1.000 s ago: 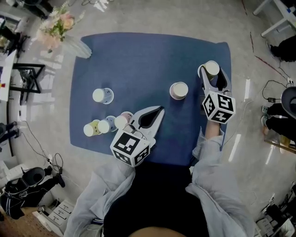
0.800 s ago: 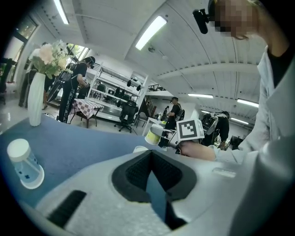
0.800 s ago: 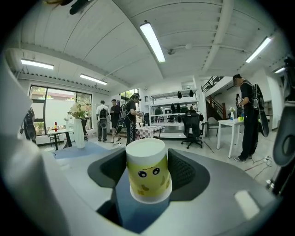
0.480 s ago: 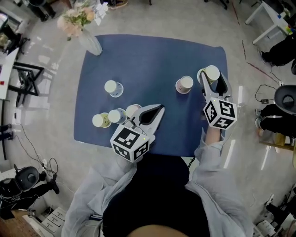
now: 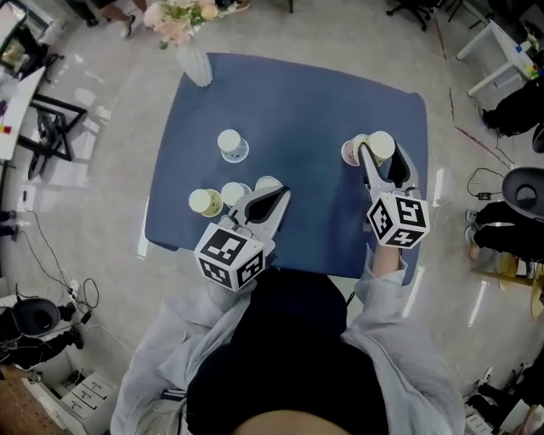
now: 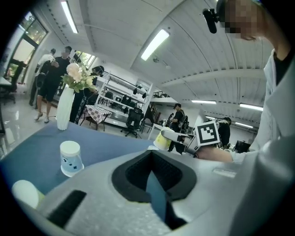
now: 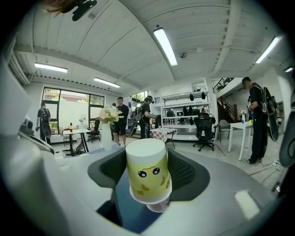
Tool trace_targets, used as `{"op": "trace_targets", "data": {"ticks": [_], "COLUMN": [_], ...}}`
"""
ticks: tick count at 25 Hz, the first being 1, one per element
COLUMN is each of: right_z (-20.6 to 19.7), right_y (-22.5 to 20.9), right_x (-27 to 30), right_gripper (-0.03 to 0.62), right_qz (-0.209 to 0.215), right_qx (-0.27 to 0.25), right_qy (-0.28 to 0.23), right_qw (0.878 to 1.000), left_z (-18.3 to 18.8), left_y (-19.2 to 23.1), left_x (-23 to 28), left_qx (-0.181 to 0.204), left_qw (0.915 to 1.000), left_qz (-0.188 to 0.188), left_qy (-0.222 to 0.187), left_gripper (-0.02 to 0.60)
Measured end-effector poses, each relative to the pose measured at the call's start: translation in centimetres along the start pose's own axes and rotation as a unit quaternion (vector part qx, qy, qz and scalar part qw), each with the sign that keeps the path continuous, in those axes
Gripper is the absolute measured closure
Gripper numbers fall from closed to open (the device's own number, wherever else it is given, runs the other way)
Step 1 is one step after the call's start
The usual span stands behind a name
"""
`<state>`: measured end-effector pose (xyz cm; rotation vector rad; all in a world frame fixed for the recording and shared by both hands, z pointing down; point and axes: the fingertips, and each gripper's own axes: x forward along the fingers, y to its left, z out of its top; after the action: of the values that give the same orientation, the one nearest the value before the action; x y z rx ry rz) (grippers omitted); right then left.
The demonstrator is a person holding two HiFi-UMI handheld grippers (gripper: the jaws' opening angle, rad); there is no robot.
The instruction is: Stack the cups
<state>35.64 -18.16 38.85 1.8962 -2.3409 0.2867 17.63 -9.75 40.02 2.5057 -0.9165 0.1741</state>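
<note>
The left gripper (image 5: 281, 195) is close to the person, over the near edge of the blue worktop (image 5: 306, 102). Its jaws are pressed together, with nothing between them. Three cups sit in a row just beside it. One cup (image 5: 267, 183) is right by the jaw tips. The next cup (image 5: 231, 194) is a little to the left. The last cup (image 5: 204, 202) is at the left end of the row.

The right gripper (image 5: 384, 163) is over on the right side. Its jaws are holding a yellow cup (image 5: 382, 144) with a little face on it. The cup is upside down and sits snug between the jaws. A pink cup (image 5: 349, 153) stands on the worktop right next to it. In the right gripper view the pink cup peeks out just under the yellow cup's rim. I cannot tell if the two cups touch.

Farther back, a blue cup (image 5: 229, 144) stands alone and upside down, away from the others.

At the far left corner is a white vase (image 5: 194, 64) with flowers (image 5: 174, 17).
</note>
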Motion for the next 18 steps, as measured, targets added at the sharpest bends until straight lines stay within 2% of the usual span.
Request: {"op": "trace_targets", "data": {"ticks": [9, 18], "right_z": [-0.2, 0.8], "right_y": [9.8, 20.2], "right_x": [1.8, 3.4], "right_gripper": [0.307, 0.307], "right_qz": [0.092, 0.200], "right_qx": [-0.007, -0.010], "right_qy": [0.011, 0.014], "right_qw": [0.996, 0.980], "left_z": [-0.1, -0.3], "left_y": [5.5, 10.2], "left_x": [-6.6, -12.1], "left_qx": [-0.025, -0.049], "left_qw": [0.9963, 0.9857], "left_qz": [0.078, 0.154], "left_qy": [-0.026, -0.050], "left_gripper": [0.583, 0.583]}}
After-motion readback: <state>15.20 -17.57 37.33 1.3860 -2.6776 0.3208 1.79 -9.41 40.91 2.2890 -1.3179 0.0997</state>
